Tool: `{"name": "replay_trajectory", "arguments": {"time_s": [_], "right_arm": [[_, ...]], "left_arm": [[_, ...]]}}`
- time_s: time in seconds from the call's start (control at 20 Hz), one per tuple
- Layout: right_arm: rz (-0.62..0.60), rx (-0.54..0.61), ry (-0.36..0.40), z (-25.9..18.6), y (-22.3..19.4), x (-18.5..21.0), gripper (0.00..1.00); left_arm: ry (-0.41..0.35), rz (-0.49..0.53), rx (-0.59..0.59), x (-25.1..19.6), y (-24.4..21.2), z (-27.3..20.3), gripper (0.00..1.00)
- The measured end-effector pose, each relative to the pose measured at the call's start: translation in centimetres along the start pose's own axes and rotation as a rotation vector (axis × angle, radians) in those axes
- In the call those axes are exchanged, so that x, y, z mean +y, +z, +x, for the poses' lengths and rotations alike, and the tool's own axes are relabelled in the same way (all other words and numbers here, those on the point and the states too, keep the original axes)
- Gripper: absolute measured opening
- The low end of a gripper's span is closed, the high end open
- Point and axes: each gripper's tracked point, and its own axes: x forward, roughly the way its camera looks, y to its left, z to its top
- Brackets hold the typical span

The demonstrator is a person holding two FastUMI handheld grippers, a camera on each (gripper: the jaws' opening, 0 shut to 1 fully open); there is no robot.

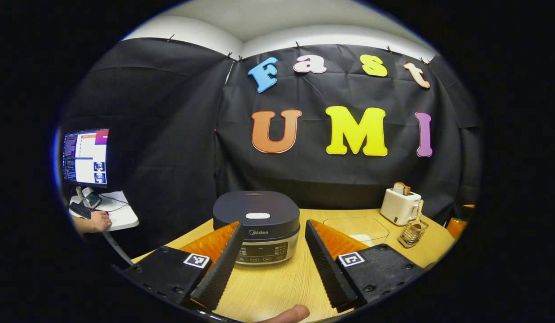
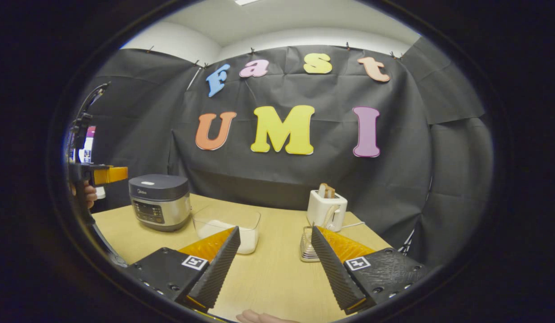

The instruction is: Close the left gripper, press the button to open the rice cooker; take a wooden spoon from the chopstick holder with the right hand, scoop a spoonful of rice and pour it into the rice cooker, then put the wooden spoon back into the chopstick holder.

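So the table [image 2: 277, 273] is a light wood-grain top, pretty uncluttered. Toward its far left sits the rice cooker [image 1: 256, 226], lid down, control panel facing forward. Just beside it on the right is a clear plastic container [image 2: 228, 226] with rice [image 2: 248, 240] in the bottom. Farther right, near the back edge, there's a white toaster [image 2: 326, 210] with bread [image 2: 327, 190] sticking out of the slots. Right in front of the toaster stands a small wire chopstick holder [image 1: 412, 233] with a wooden spoon [image 1: 419, 214] upright in it.
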Motion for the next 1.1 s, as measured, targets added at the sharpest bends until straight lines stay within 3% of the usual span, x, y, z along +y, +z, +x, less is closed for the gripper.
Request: {"name": "replay_trajectory", "arguments": {"time_s": [0.1,0.15,0.2,0.25,0.3,0.4,0.55,0.75,1.1], "right_arm": [[0.010,0.006,0.002,0.4,-0.2,-0.3,0.93],[0.016,0.010,0.002,0.4,-0.5,-0.4,0.97],[0.022,0.015,0.002,0.6,-0.8,-0.6,0.95],[0.025,0.020,0.004,0.7,-1.0,-0.6,0.93],[0.022,0.022,0.003,0.7,-1.2,-0.6,0.95],[0.009,0.017,0.003,0.8,-1.3,-0.7,0.97],[0.000,0.025,0.001,0.9,-2.3,-0.9,0.97],[0.021,0.049,0.015,1.1,-3.3,-1.1,0.97],[0.027,0.054,0.028,1.2,-3.6,-1.1,0.95]], "left_arm": [[-0.023,0.043,0.019,-0.1,0.7,1.6,0.78],[-0.028,0.056,0.032,-0.1,0.9,2.6,0.67],[-0.034,0.059,0.055,0.1,0.8,3.6,0.59],[-0.043,0.052,0.089,0.2,0.4,4.6,0.49],[-0.057,0.045,0.118,0.1,0.4,5.5,0.32],[-0.068,0.031,0.151,0.5,0.5,7.6,0.25],[-0.059,-0.010,0.230,1.6,-0.6,10.7,0.06],[-0.070,-0.055,0.351,2.1,-3.2,13.4,0.03],[-0.027,-0.045,0.404,3.2,-4.3,14.4,0.02]]}}
